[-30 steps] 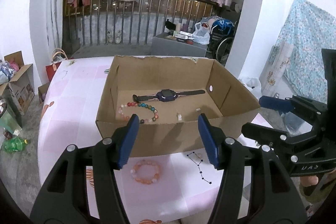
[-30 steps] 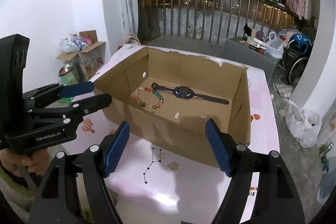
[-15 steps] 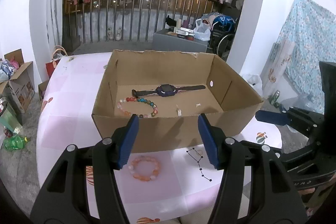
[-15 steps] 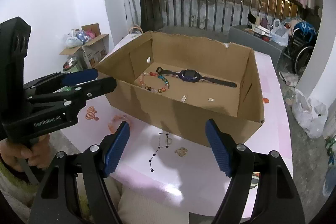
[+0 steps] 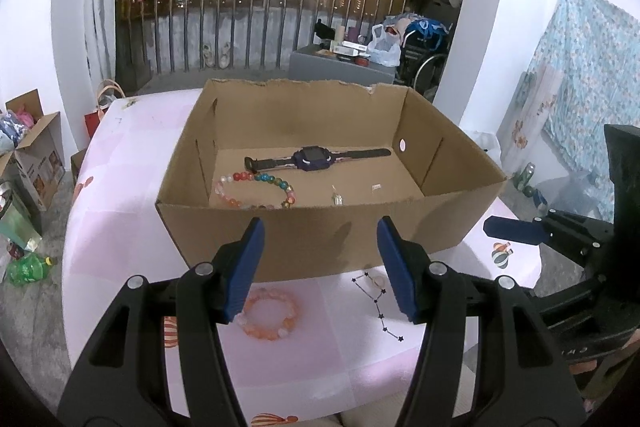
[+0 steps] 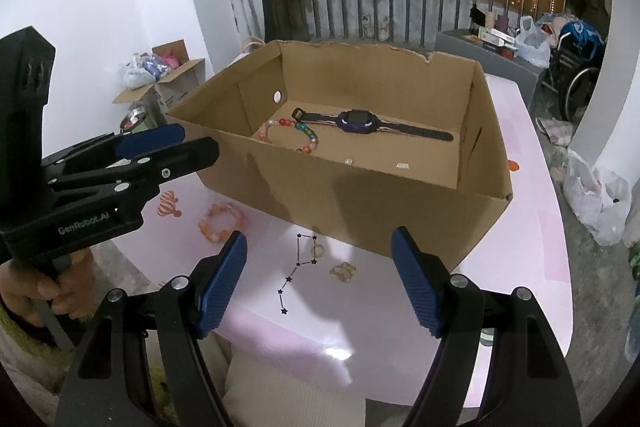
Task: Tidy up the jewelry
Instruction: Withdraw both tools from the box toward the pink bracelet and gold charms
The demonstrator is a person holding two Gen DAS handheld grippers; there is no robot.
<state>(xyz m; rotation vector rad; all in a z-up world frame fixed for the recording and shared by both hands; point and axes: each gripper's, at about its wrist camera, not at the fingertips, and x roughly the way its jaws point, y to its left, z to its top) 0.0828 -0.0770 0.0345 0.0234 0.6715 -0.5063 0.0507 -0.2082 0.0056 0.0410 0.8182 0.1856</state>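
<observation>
A big open cardboard box point(image 5: 320, 239) sits on the pink table point(image 5: 120, 227), and it is already taking the collection: a dark watch point(image 5: 314, 160) lies flat along its far floor, a string of multicoloured beads point(image 5: 256, 189) curls near the left corner, and two tiny pale bits, too small to name, rest by the near wall. What is left outside lies just in front of the box. The orange-pink bead bracelet point(image 5: 268, 313) is the largest of these; it looks light, a loose ring that would flop and roll bead by bead, so I would pinch across one side of the loop rather than try to span it. Next is a thin black star-link chain point(image 6: 298, 267), limp and flat against the tabletop, likely to slide away; its upper bunch near the box seems the best bite. A small gold-coloured ring point(image 6: 317, 249) lies touching that chain, and a little gold piece point(image 6: 343, 271) sits just beside; both look hard, slick and hard to catch. The left gripper point(image 5: 320, 269) hovers spread wide and empty over the bracelet; the right gripper point(image 6: 318, 281) hangs likewise parted, holding nothing, above the chain.
</observation>
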